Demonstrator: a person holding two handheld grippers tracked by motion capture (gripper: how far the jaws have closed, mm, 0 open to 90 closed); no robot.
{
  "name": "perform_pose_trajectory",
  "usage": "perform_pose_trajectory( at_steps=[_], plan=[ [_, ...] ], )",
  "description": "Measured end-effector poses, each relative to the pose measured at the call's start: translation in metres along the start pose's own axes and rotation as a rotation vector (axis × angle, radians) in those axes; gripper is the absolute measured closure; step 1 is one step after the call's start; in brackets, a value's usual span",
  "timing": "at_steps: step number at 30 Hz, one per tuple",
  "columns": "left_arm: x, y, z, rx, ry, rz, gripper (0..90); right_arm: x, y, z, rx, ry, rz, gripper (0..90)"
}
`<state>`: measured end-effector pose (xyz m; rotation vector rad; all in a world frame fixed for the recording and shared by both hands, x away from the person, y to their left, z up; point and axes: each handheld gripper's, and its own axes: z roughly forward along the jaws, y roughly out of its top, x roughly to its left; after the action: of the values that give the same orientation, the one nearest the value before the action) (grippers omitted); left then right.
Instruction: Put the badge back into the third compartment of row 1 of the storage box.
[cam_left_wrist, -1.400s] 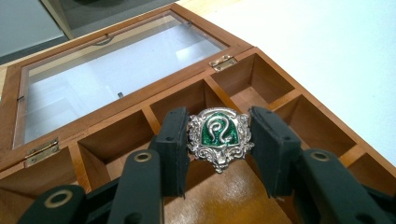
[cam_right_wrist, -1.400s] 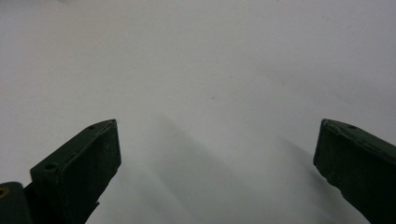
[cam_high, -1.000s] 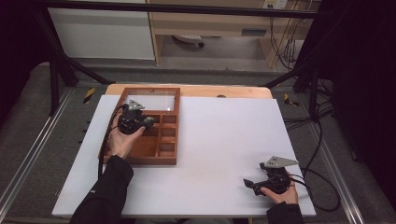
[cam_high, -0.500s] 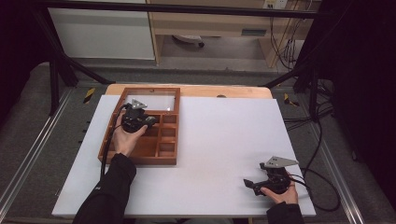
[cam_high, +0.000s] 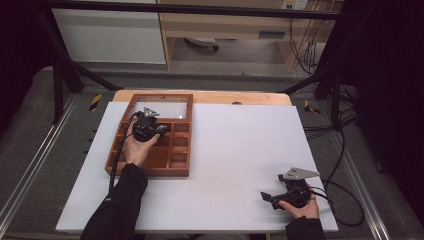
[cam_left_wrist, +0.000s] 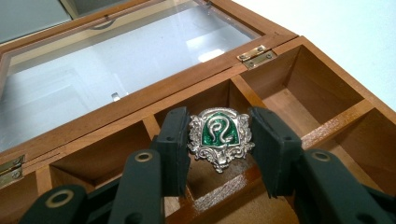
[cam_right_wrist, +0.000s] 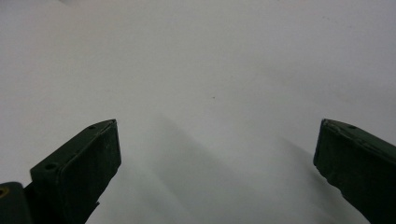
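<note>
A silver crest badge with a green enamel snake (cam_left_wrist: 219, 136) hangs between the two pads of my left gripper (cam_left_wrist: 219, 123), which is shut on it. It is held just above a back-row compartment of the wooden divided box (cam_left_wrist: 322, 135), near the hinged glass lid (cam_left_wrist: 116, 70). From the high view, my left gripper (cam_high: 161, 131) is over the box (cam_high: 150, 169) at the table's left. My right gripper (cam_high: 266, 196) lies on the white table near the front right; its jaws (cam_right_wrist: 217, 126) stand wide open with nothing between them.
The box's lid (cam_high: 161, 108) lies open flat toward the far edge. The white tabletop (cam_high: 240, 150) spreads between the box and the right hand. Cables (cam_high: 340, 195) trail off the right edge, and dark frame rails flank the table.
My left gripper, with the badge, has moved away from the person, from the middle of the box toward its back row by the lid. The right gripper has stayed still.
</note>
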<state>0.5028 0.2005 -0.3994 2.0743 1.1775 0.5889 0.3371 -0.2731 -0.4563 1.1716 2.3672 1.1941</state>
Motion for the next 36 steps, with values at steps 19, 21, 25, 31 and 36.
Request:
perform_pose_trajectory(
  at_steps=[19, 21, 25, 31, 36],
  plan=[
    [-0.005, 0.002, 0.016, 0.046, 0.019, 0.019, 57.4, 0.000, 0.000, -0.001, 0.000, 0.002, -0.003, 1.0],
    [-0.005, 0.002, 0.017, 0.049, 0.025, 0.024, 57.3, 0.000, 0.000, -0.001, 0.000, 0.002, -0.001, 1.0],
    [-0.003, 0.002, 0.018, 0.054, 0.028, 0.024, 57.2, 0.000, 0.000, -0.001, 0.000, 0.002, 0.000, 1.0],
    [-0.005, 0.004, 0.019, 0.063, 0.031, 0.037, 53.2, 0.000, 0.000, -0.001, -0.001, 0.002, -0.002, 1.0],
    [-0.003, 0.005, 0.018, 0.061, 0.021, 0.031, 50.7, 0.000, 0.000, -0.001, -0.005, 0.001, 0.002, 1.0]
  ],
)
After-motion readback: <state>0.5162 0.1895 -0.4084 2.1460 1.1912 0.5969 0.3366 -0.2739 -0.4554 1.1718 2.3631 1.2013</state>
